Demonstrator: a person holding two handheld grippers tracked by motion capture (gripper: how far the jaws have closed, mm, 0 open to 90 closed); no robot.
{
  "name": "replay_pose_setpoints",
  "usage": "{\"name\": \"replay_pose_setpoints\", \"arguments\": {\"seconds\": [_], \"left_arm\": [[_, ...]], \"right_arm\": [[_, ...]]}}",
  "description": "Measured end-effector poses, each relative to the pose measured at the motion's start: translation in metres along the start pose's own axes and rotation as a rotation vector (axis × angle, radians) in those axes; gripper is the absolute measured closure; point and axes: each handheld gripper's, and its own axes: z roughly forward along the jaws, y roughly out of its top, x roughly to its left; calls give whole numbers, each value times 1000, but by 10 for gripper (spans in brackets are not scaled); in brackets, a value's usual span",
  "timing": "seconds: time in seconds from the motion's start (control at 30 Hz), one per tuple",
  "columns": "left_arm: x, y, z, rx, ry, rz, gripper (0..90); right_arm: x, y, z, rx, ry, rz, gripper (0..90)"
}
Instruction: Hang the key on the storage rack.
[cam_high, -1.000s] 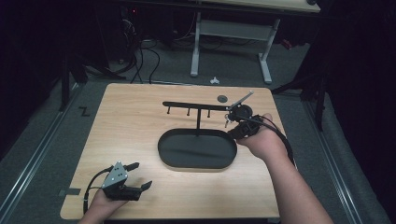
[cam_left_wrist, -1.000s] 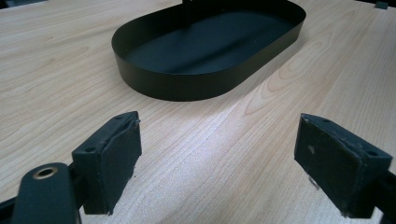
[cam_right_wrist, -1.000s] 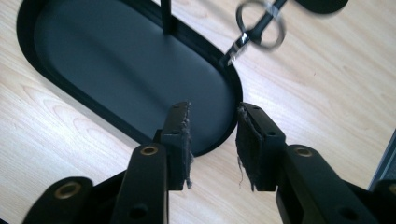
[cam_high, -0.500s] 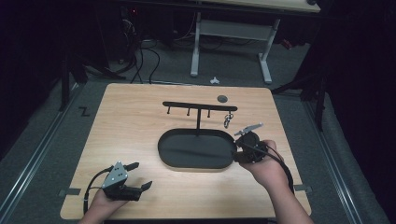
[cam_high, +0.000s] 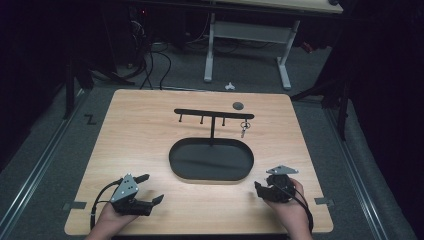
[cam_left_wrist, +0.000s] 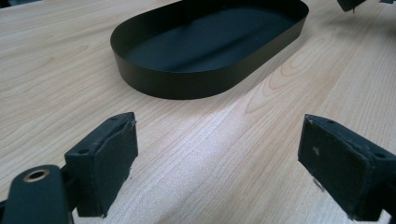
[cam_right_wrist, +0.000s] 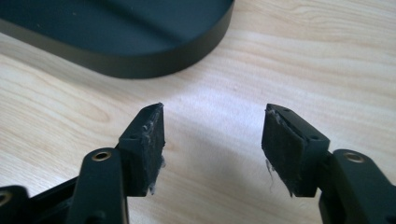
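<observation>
A black oval tray (cam_high: 211, 161) sits mid-table, with a black T-shaped hook rack (cam_high: 214, 114) rising from its far side. A key ring with keys (cam_high: 244, 128) hangs from the rack's right hook. My left gripper (cam_high: 147, 188) rests near the front left edge, open and empty, its jaws wide apart (cam_left_wrist: 215, 168) and facing the tray (cam_left_wrist: 205, 51). My right gripper (cam_high: 260, 190) sits near the front right, just off the tray's right end (cam_right_wrist: 126, 42), open with nothing between its jaws (cam_right_wrist: 215, 140).
A small dark round disc (cam_high: 238, 105) lies on the wooden table (cam_high: 140, 140) behind the rack. Beyond the table stand a white desk frame (cam_high: 245, 45) and floor cables (cam_high: 150, 60).
My right gripper has drawn back from the rack's right hook to the front right of the table, open. The keys stay hanging on the hook. The left gripper has not moved.
</observation>
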Motion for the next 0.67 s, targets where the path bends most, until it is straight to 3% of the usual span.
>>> {"name": "replay_pose_setpoints", "arguments": {"seconds": [0.13, 0.23, 0.3, 0.37, 0.67], "left_arm": [[0, 1, 0, -3, -1, 3, 118], [0, 1, 0, -6, 4, 1, 109], [0, 1, 1, -5, 5, -3, 104], [1, 1, 1, -2, 6, -5, 96], [-1, 1, 1, -1, 11, 6, 80]], "right_arm": [[5, -21, 3, -89, -11, 6, 333], [11, -38, 7, -165, -54, 23, 331], [14, -42, 8, -138, -31, 54, 313], [17, -42, 7, -159, -64, 10, 320], [8, -45, 6, -193, -58, 52, 291]]}}
